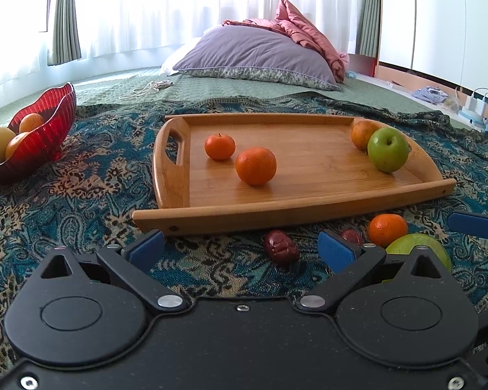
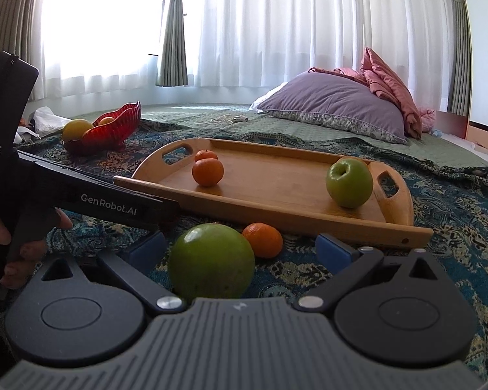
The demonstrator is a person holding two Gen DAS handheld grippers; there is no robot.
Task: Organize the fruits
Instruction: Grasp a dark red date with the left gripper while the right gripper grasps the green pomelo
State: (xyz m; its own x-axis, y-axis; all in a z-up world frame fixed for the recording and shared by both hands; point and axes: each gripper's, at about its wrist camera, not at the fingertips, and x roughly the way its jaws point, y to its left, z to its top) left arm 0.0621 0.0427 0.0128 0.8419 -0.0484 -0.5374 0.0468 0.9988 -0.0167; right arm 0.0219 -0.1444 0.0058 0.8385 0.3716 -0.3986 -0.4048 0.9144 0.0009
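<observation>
A: Well, the only writing sits at the left of the right wrist view: "GenRobot.AI" in white on the black body of the left gripper, plus "AS" higher up on it; smaller print below is unreadable.

B: And the fruit?

A: Going left to right there, a red bowl holds yellow and orange fruit; the wooden tray carries two mandarins at its left end and a green apple at its right. In front of the tray, a large green fruit lies on the patterned cloth between the blue pads of the right gripper, its jaws spread wide and not touching it. A loose mandarin sits just behind.

B: What does the left wrist view add?

A: A red date between the left gripper's wide-spread fingers, a second date behind the right pad, and an orange tucked behind the apple.
</observation>
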